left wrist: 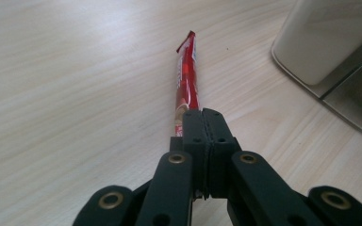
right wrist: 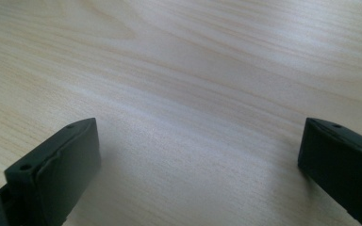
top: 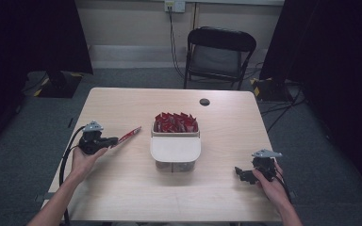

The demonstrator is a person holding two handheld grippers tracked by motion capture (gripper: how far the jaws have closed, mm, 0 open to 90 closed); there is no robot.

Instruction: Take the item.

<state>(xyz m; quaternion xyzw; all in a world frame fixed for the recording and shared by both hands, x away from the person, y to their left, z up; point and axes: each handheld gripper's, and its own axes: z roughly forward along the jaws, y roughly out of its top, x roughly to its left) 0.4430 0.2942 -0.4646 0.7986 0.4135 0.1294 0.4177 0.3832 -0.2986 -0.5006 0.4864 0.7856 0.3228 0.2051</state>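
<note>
A long red sachet (left wrist: 187, 75) sticks out forward from my left gripper (left wrist: 202, 115), whose jaws are shut on its near end; it hangs just above the wooden table. In the high view that left gripper (top: 114, 140) is at the table's left and the red sachet (top: 129, 134) points toward a white box (top: 175, 149) at the centre. Several more red sachets (top: 175, 122) stand in the box's far part. My right gripper (top: 238, 172) rests low at the right side of the table, jaws wide open (right wrist: 198, 160) over bare wood with nothing between them.
The white box's rounded corner (left wrist: 320, 42) lies to the right of the held sachet in the left gripper view. A dark round hole (top: 204, 101) is in the tabletop at the back. A black folding chair (top: 219, 54) stands beyond the table.
</note>
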